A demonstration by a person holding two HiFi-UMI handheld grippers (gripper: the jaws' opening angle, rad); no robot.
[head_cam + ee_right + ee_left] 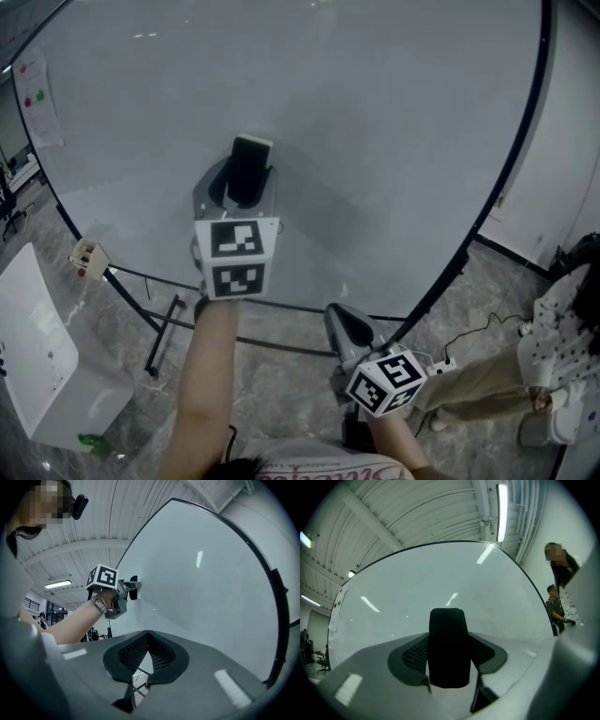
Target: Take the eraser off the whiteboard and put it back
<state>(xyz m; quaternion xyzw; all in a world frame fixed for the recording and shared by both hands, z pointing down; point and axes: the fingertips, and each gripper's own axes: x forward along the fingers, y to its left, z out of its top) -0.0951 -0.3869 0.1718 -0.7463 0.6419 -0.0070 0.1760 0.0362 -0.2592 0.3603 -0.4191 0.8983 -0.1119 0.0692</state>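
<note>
The black, round-cornered oblong eraser [449, 646] stands upright with its far end against the broad white whiteboard [440, 578], near the board's middle; the left gripper [247, 187] has its jaws closed on the eraser's two sides, held fairly wide by its bulk; the right gripper [147, 653], jaws together and empty, hangs by the board's lower right edge; the risk, as I judge it, is a hold only on the eraser's near end, so it may twist or slip when pulled away; set back tilted, it may not cling and could drop.

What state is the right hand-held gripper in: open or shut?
Shut: on the right hand-held gripper the jaw tips meet, with nothing between them.
</note>
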